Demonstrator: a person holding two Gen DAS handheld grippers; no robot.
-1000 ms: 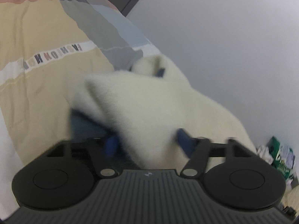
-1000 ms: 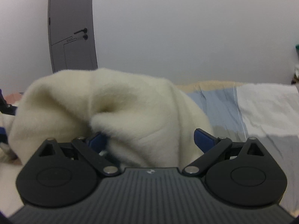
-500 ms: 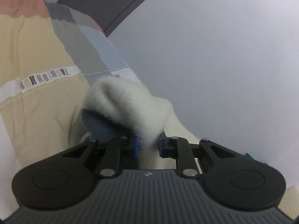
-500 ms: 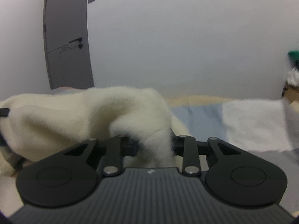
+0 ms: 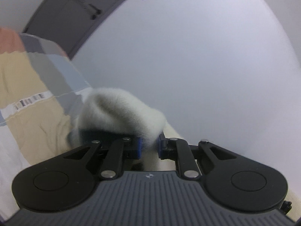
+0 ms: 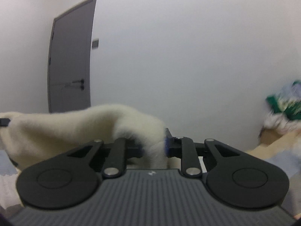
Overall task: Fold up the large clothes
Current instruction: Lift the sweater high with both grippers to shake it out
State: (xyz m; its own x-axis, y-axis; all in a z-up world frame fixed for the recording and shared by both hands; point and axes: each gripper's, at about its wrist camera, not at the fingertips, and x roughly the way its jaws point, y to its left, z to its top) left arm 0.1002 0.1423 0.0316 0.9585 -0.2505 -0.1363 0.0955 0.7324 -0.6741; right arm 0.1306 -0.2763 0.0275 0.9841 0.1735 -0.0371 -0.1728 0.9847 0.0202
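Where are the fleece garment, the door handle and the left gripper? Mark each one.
fleece garment [image 6: 62,128]: right wrist view, on its raised cream span.
door handle [image 6: 80,82]: right wrist view, on the dark lever.
left gripper [image 5: 149,147]: left wrist view, between fingertips closing on fleece.

Black claw [image 5: 149,147], blue pads [image 5: 138,146], silver screws.

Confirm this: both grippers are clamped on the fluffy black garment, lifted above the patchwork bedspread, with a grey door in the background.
One thing is wrong: the garment is cream, not black, as both wrist views show. The rest holds: the left gripper and the right gripper each have their jaws closing with its fluffy cloth pinched between them, above the patchwork bedspread, with the grey door behind.
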